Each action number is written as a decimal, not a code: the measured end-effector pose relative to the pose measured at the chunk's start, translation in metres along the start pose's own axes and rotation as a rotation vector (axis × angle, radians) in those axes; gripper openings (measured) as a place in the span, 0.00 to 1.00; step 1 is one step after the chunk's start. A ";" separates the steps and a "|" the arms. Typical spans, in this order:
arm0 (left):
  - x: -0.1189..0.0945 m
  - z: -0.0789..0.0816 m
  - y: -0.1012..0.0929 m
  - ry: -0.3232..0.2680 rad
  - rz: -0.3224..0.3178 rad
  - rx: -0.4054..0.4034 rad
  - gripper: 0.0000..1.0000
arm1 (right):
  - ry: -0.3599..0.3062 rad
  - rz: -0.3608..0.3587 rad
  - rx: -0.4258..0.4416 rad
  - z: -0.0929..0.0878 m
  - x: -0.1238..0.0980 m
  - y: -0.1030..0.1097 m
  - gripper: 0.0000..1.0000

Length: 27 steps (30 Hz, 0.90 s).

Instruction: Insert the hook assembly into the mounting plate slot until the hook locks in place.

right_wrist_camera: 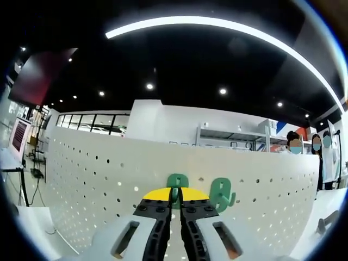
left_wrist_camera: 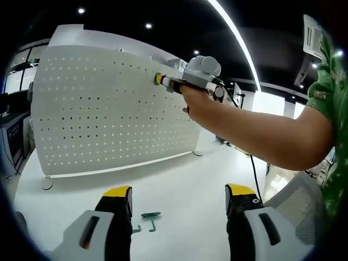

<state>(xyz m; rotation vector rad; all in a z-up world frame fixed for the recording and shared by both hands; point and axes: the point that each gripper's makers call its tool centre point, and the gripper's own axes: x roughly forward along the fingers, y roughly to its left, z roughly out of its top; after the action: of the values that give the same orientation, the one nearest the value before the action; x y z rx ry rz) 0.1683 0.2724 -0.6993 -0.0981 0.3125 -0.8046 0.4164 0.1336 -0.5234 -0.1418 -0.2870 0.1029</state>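
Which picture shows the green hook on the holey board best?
The right gripper view: the green hook sits close up against the pegboard, pinched in the right gripper. In the left gripper view, the right gripper meets the pegboard far off, the hook unclear.

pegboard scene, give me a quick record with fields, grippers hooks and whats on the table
pegboard: white, perforated, upright on the table
right gripper: shut on a green hook, held at the board
second green hook: on the board beside it
left gripper: open, above the table
loose green hooks: lying on the table between its jaws
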 end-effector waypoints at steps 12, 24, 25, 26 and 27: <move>0.000 -0.001 0.000 0.000 0.000 -0.002 0.72 | 0.013 0.000 0.005 -0.006 -0.001 -0.001 0.05; 0.000 -0.002 0.000 0.001 0.000 -0.004 0.72 | 0.037 -0.008 0.015 -0.015 -0.007 -0.003 0.05; 0.000 -0.002 0.000 0.002 0.000 -0.003 0.72 | 0.037 -0.007 0.016 -0.015 -0.007 -0.003 0.05; 0.000 -0.002 0.000 0.002 -0.001 -0.003 0.72 | 0.037 -0.006 0.017 -0.015 -0.007 -0.003 0.05; 0.001 -0.001 0.000 0.002 -0.001 -0.003 0.72 | 0.038 -0.003 0.022 -0.016 -0.008 -0.002 0.06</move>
<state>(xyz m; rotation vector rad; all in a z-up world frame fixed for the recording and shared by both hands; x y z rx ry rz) 0.1680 0.2717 -0.7007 -0.1005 0.3157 -0.8057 0.4139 0.1287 -0.5399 -0.1215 -0.2484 0.1003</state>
